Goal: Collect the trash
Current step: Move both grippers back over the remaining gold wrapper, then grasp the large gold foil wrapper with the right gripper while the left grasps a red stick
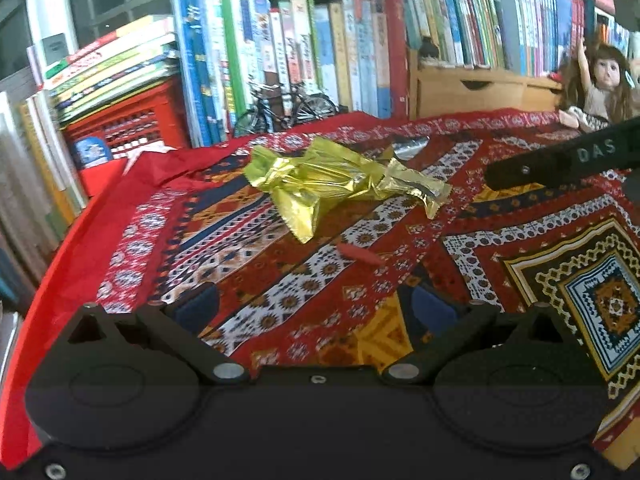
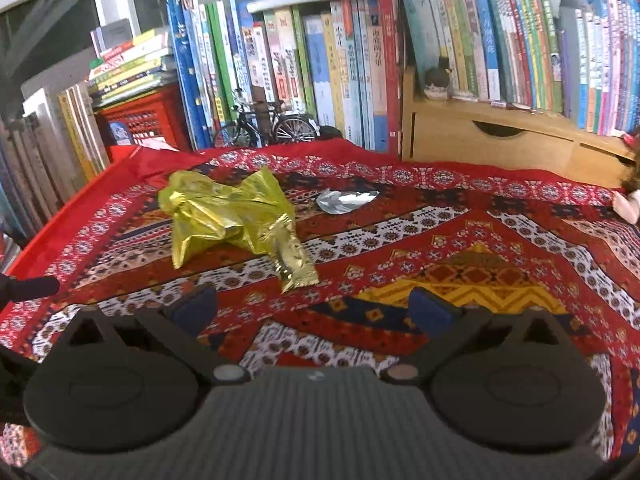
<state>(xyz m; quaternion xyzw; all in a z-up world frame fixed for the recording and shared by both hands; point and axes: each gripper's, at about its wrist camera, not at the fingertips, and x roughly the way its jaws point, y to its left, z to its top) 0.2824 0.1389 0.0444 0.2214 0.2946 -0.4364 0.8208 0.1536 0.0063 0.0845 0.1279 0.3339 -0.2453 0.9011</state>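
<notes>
Both claws are held released: right claw (image 2: 314, 310) just short of the gold wrapper (image 2: 236, 220); left claw (image 1: 316, 308) further back; presumably approach before grasping.

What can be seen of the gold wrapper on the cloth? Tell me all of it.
The gold wrapper is crumpled, shiny metallic foil or film, yellow-gold with a greenish sheen. It looks empty and torn open, with crimped, serrated end seams. It lies loose on the patterned red tablecloth, partly puffed up. The silver wrapper lies behind it, apart. Neither gripper touches it; both sets of jaws are open and short of it.
</notes>
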